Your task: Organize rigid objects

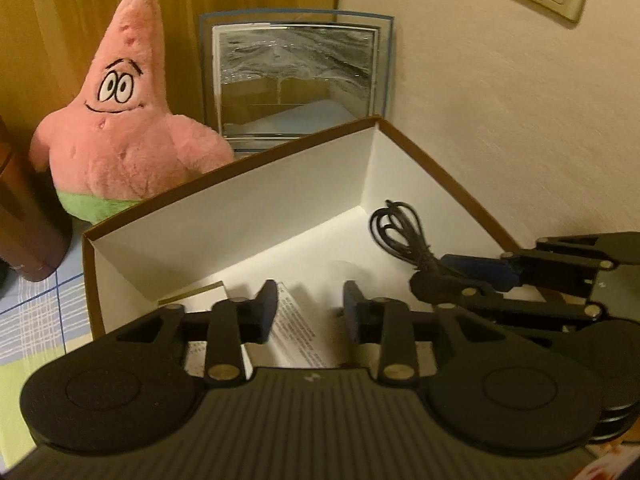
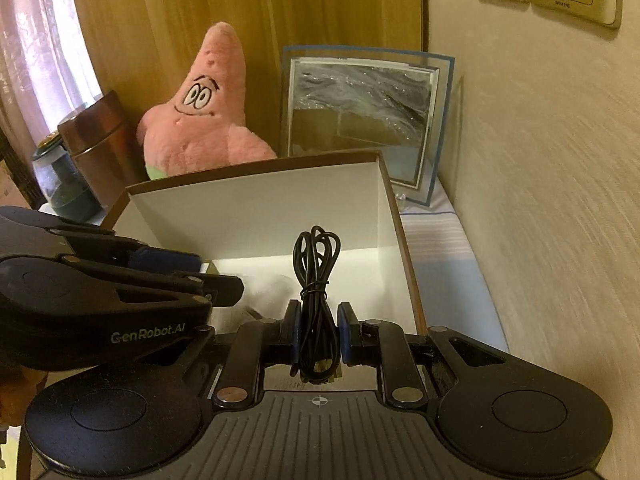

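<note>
Two tools working over a white-lined, brown-edged cardboard box [image 2: 256, 216]

The right tool [image 2: 318, 332] is pinching a coiled black USB cable [image 2: 316, 264] above the box; the left tool [image 1: 310, 308], reading "GenRobot.AI" on its side, is standing spread and empty over a printed paper leaflet [image 1: 296, 328], text too small to read.

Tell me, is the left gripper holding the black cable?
No, the left gripper is open and empty; the right gripper holds the black cable.

Pink plush [image 1: 116, 128], pic frame [image 1: 296, 80]
</note>
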A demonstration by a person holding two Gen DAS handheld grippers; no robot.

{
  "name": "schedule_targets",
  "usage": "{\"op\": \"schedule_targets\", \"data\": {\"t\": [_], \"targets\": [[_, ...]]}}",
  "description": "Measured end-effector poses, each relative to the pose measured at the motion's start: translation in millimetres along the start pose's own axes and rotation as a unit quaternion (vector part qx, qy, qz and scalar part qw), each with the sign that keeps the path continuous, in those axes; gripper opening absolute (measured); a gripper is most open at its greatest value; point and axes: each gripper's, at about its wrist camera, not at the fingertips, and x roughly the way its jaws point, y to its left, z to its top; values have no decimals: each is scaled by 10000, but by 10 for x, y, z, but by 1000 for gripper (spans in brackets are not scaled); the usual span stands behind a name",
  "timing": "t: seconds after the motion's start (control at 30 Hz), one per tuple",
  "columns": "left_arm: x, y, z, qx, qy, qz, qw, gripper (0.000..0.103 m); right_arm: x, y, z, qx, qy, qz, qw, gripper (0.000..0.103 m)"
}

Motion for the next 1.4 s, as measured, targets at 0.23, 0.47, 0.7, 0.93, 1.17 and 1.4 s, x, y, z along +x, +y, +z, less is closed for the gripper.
{"op": "schedule_targets", "data": {"t": [0.23,0.47,0.7,0.93,1.17,1.4], "targets": [[-24,169,-51,-82,26,31,10000,41,44,1,41,0,-73,-1,10000,15],[-238,267,-179,-115,-88,7,9999,47,7,14,3,-98,-100,-23,9999,30],[-592,277,-316,-200,-363,-32,9991,55,-240,36,-161,-77,-212,117,9997,59],[-1098,152,-555,-92,-828,27,9965,71,-642,145,-345,58,-406,219,9989,66],[-1643,88,-969,-193,-1125,131,9934,80,-1060,325,-571,148,-547,179,9982,67],[-2203,146,-1521,-435,-1133,355,9920,80,-1469,586,-860,525,-601,400,9960,67]]}}
